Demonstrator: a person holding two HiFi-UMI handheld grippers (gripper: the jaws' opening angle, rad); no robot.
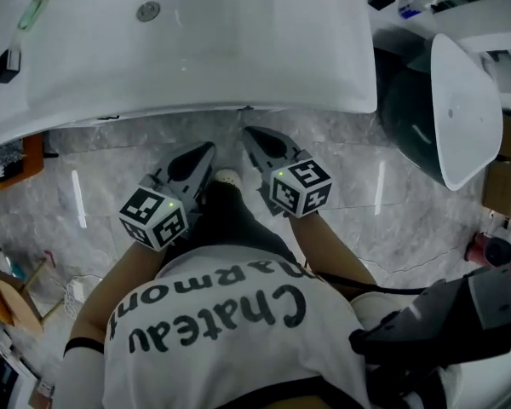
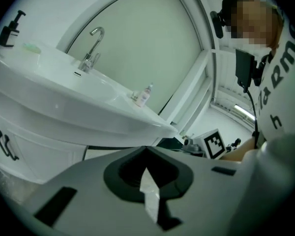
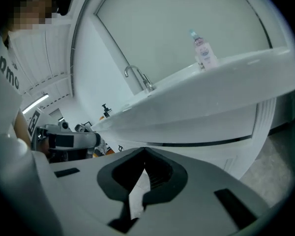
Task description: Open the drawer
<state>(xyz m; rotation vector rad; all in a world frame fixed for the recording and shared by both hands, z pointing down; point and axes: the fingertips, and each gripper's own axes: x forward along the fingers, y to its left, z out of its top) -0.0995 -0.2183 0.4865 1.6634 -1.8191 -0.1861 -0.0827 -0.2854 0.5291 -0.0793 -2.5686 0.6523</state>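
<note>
A white washbasin [image 1: 196, 49] fills the top of the head view. The white cabinet front [image 3: 246, 127] under it shows in the right gripper view, below a dark seam [image 3: 201, 142]. It also shows in the left gripper view as the cabinet front [image 2: 39, 146], which carries a small black mark [image 2: 7, 145]. My left gripper [image 1: 209, 147] and right gripper [image 1: 249, 132] hang side by side above the floor, just in front of the basin's front edge and pointing toward it. Both are shut and hold nothing, as the left gripper [image 2: 146, 147] and right gripper [image 3: 145, 149] show up close. No drawer handle is clear.
A faucet [image 2: 91, 53], a dark pump bottle [image 2: 10, 28] and a small clear bottle [image 3: 204, 50] stand on the basin. A toilet with its lid [image 1: 464, 109] raised is at the right. The person's foot [image 1: 226, 177] rests on the grey marble floor [image 1: 94, 186]. Clutter lies at the left.
</note>
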